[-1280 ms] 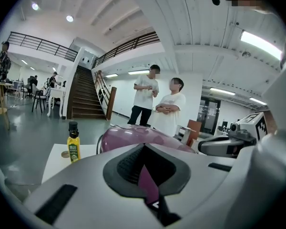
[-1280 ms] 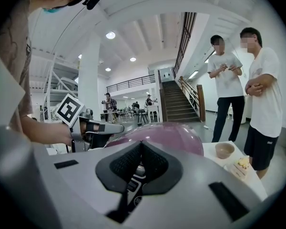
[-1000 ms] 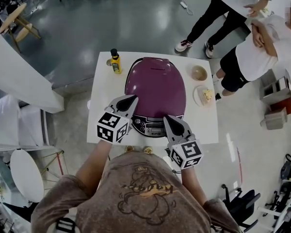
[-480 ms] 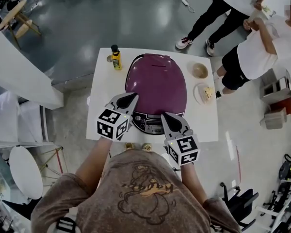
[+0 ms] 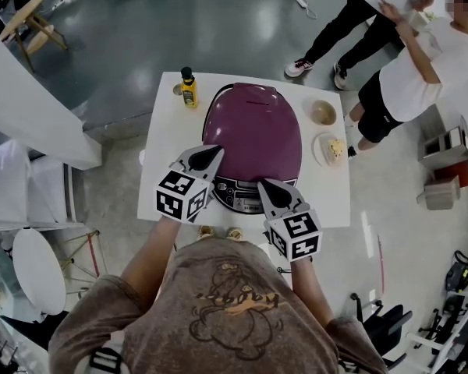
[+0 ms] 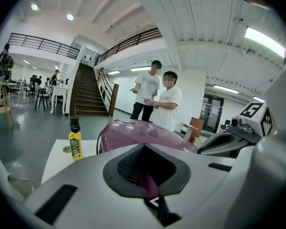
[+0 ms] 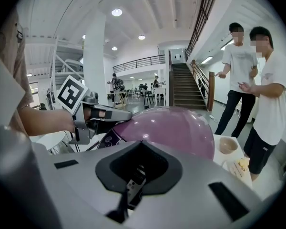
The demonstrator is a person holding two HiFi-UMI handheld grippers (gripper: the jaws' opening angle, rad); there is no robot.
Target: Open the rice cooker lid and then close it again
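A purple rice cooker [image 5: 253, 140] stands with its lid down on the white table [image 5: 168, 158]. Its dark control panel [image 5: 235, 197] faces me. My left gripper [image 5: 216, 153] is shut with nothing in it, and its tips lie over the lid's front left. My right gripper [image 5: 260, 184] also looks shut and empty, its tips at the panel's right end. In the left gripper view the cooker's lid [image 6: 133, 133] rises just past the closed left gripper [image 6: 144, 146]. In the right gripper view the cooker's dome [image 7: 176, 128] fills the middle beyond the right gripper [image 7: 142, 142].
A yellow oil bottle [image 5: 188, 89] stands at the table's far left corner. A bowl [image 5: 322, 114] and a plate with food [image 5: 330, 150] sit to the right of the cooker. Two people [image 5: 409, 61] stand beyond the table's right side.
The right gripper has turned a little at the cooker's front. The left gripper has kept its place. The lid stays down. One bystander has raised an arm.
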